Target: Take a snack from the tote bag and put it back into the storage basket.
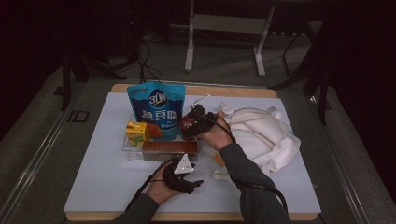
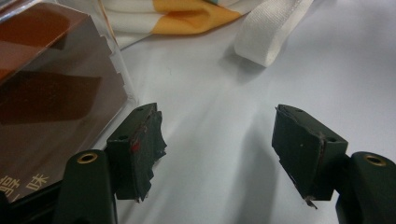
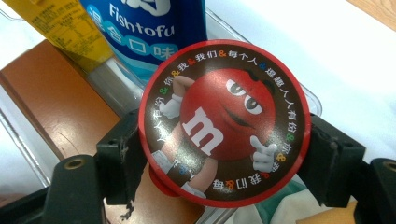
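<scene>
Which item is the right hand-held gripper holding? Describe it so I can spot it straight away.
Start at the tall blue Fishtofu pouch standing at the back of the white table. Just to its right, the right hand-held gripper clamps a round M&M's tub. Unlike its boxy neighbours, it is round, with a red-rimmed brown lid showing the red candy character.

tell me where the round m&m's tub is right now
The round M&M's tub is clamped between the right gripper's fingers, held over the clear tray, just right of the blue fish tofu bag and behind the brown box in the high view.
</scene>
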Demonstrator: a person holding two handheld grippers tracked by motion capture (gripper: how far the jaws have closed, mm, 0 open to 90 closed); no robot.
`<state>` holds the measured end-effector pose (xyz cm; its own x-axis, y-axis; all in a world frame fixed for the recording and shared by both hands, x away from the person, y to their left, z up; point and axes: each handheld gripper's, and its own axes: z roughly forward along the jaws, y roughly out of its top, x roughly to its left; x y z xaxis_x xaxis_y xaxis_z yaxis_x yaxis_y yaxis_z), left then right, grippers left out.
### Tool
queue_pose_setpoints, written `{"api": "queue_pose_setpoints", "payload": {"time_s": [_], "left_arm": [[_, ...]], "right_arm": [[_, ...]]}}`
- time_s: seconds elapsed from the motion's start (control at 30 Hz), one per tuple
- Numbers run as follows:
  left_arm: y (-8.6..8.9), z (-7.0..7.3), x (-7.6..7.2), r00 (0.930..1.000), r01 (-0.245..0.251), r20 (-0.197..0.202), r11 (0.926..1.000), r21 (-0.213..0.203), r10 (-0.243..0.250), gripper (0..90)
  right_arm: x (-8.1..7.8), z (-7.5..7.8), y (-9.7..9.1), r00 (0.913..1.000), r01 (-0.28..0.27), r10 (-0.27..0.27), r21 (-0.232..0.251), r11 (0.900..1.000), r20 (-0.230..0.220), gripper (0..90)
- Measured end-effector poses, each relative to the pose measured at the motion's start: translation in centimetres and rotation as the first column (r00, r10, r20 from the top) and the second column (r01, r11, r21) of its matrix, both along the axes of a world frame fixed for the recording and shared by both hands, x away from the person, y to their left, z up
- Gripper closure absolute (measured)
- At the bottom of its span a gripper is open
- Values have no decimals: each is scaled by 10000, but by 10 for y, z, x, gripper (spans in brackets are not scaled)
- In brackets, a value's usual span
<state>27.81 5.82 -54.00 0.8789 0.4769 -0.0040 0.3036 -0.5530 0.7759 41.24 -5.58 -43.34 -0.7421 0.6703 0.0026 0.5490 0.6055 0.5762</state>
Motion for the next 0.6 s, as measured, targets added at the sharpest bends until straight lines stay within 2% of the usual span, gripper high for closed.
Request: {"api": "queue_pose_setpoints", "payload": {"time_s": [0.1,0.4,0.6], "left_arm": [[0,0,0,10000,11,12,10000,20,-11,325],[0,0,0,10000,12,18,10000,26,-12,324],[0,0,0,10000,13,16,10000,28,-13,324]], "right_arm": [[-1,-4,2,9999,24,-26,-123,9999,-110,252],[-3,-12,7,9999,103,-103,-628,9980,-2,251],[-3,-14,9,9999,170,-170,-658,9977,8,250]]}}
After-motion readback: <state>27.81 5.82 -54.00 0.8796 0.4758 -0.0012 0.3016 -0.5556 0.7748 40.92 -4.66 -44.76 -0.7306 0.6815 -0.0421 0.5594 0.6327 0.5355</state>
